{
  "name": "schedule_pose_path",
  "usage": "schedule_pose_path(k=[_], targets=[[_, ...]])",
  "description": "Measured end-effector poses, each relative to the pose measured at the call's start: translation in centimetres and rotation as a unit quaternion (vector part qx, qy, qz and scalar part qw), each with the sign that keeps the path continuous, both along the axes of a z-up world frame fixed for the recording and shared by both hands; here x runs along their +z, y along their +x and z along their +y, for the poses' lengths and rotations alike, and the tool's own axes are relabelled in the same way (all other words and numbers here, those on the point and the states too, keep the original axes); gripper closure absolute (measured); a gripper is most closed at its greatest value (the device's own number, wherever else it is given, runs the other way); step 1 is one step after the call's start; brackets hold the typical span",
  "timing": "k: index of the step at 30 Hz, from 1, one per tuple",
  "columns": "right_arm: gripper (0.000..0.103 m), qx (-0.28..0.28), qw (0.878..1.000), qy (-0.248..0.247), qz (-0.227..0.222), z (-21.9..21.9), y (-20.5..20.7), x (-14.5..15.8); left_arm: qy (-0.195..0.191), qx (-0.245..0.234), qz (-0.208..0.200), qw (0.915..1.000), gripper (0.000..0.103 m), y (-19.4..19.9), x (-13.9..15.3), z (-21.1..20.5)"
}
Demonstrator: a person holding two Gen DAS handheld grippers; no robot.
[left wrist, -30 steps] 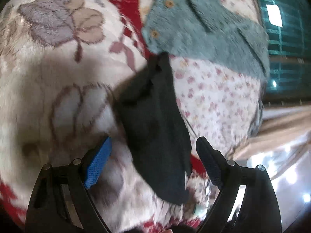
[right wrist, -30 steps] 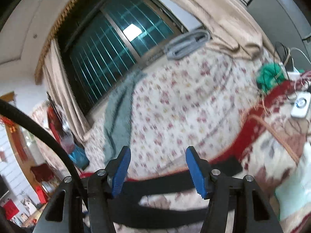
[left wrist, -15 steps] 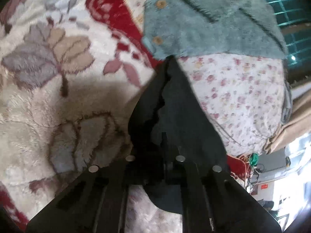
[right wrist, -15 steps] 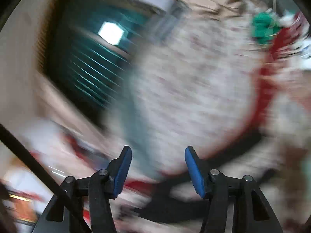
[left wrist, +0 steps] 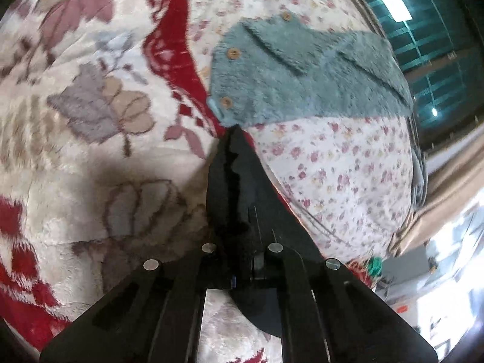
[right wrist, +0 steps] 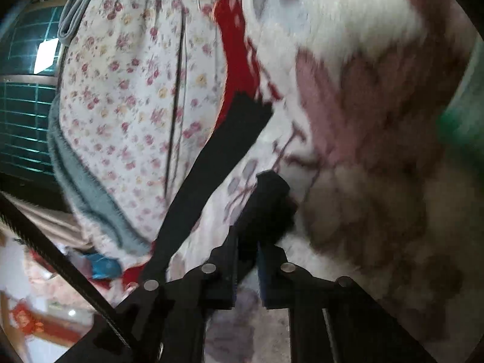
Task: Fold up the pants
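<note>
Pants (left wrist: pixel 242 187) pinched in both closed grippers, left gripper (left wrist: pixel 242 260) and right gripper (right wrist: pixel 246 254), mid-frame over floral blanket (left wrist: pixel 75 121).

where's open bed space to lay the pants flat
Free: the plush blanket left of the pants, out to its red border, and the floral sheet right of them, below the teal cardigan. Crowded: the top of the sheet, under the cardigan. Both jaws are shut on the pants.
</note>
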State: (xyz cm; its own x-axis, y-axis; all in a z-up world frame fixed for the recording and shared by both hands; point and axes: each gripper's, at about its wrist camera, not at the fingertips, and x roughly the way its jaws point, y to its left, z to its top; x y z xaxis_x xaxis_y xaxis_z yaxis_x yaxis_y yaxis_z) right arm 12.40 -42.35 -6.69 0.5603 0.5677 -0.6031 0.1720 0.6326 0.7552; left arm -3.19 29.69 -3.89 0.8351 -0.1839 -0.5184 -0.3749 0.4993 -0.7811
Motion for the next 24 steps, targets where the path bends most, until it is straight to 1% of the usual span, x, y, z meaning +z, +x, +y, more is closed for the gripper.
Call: schedule_pose_path(k=[1, 2, 5, 6, 8, 10, 12, 13, 14, 15, 16, 18, 19, 21, 24], targets=[[0.095, 0.0, 1.0, -0.021, 0.004, 0.4, -0.2, 0.7, -0.012, 0.003, 0.001, 0.9999, 0.1, 0.0, -0.4, 0.4], [0.095, -0.001, 0.999, -0.033, 0.004, 0.8, -1.2, 1.7, -0.016, 0.005, 0.002, 0.9999, 0.1, 0.1, -0.7, 0.6], [0.095, -0.007, 0.998, -0.056, 0.007, 1.3, -3.8, 4.7, -0.009, -0.002, -0.004, 0.9999, 0.1, 0.3, -0.7, 0.7], [0.095, -0.003, 0.998, -0.063, 0.001, 1.5, -4.3, 5.6, -0.006, -0.004, -0.005, 1.0, 0.1, 0.3, -0.6, 0.7], [0.095, -0.017, 0.998, -0.063, 0.001, 1.7, -4.4, 6.9, -0.001, -0.003, -0.007, 1.0, 0.1, 0.4, -0.4, 0.7], [0.095, -0.041, 0.997, -0.072, -0.003, 1.9, -2.6, 7.3, -0.004, 0.006, -0.007, 0.9999, 0.1, 0.6, -0.5, 0.8], [0.092, -0.055, 0.998, -0.042, -0.007, 1.9, 0.6, 6.1, -0.003, 0.018, -0.007, 0.9998, 0.1, 0.6, -0.5, 0.8], [0.087, -0.045, 0.998, -0.037, -0.017, 2.1, 1.9, 5.6, -0.008, 0.027, -0.004, 0.9996, 0.1, 0.4, -0.8, 0.9], [0.059, -0.018, 0.999, -0.044, -0.022, 2.4, 4.4, 4.4, -0.011, 0.03, -0.001, 0.9995, 0.1, 0.5, -0.8, 0.9], [0.04, -0.014, 0.999, -0.042, -0.002, 2.1, 5.4, 3.4, -0.017, 0.032, 0.002, 0.9993, 0.1, 0.4, -1.1, 0.9], [0.041, -0.019, 0.999, -0.028, 0.015, 1.6, 5.8, 2.5, -0.021, 0.031, 0.004, 0.9993, 0.1, 0.2, -1.3, 0.8], [0.04, -0.034, 0.998, 0.008, 0.056, 0.3, 5.2, 0.9, -0.017, 0.028, 0.007, 0.9994, 0.1, 0.0, -1.6, 0.7], [0.04, -0.026, 0.998, 0.018, 0.053, -0.1, 4.6, 0.5, -0.017, 0.028, 0.007, 0.9994, 0.1, 0.0, -1.7, 0.6], [0.04, -0.001, 0.999, 0.01, 0.054, -0.2, 3.9, 0.0, -0.019, 0.031, 0.007, 0.9993, 0.099, -0.1, -1.8, 0.6], [0.041, 0.028, 0.996, 0.059, 0.054, -0.2, 3.6, -1.7, -0.02, 0.034, 0.009, 0.9992, 0.099, -0.1, -1.9, 0.5]])
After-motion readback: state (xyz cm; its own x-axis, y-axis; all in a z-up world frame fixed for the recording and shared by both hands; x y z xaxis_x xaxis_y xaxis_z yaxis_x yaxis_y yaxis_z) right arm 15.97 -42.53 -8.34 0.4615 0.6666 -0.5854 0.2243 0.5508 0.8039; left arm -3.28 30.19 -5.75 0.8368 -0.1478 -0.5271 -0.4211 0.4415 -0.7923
